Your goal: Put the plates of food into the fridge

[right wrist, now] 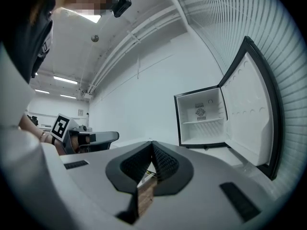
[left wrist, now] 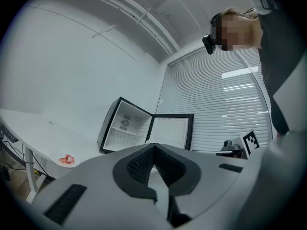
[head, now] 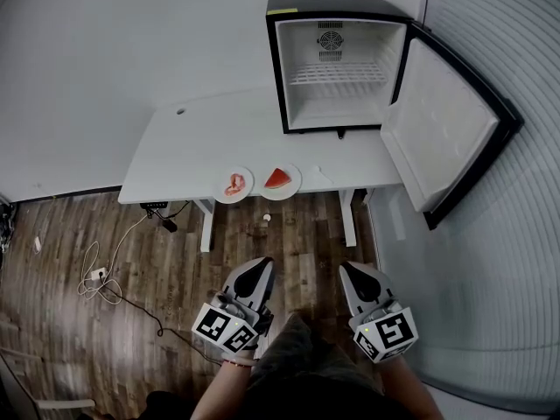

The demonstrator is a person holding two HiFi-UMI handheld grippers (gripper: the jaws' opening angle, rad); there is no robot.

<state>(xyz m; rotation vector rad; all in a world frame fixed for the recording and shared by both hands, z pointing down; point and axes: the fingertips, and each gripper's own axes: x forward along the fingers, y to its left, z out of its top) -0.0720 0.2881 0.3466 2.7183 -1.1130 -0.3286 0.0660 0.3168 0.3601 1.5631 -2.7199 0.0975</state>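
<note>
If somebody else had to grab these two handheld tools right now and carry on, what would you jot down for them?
Left gripper: shut, empty, held over the floor, short of the table.
Right gripper: shut, empty, beside the left one.
Things: two plates sit side by side at the table's near edge, the plate with pink food and the plate with a red wedge. The fridge stands on the table with its door swung wide and its wire shelf bare.
Done: the door is open.
Left: carry both plates into the fridge.
</note>
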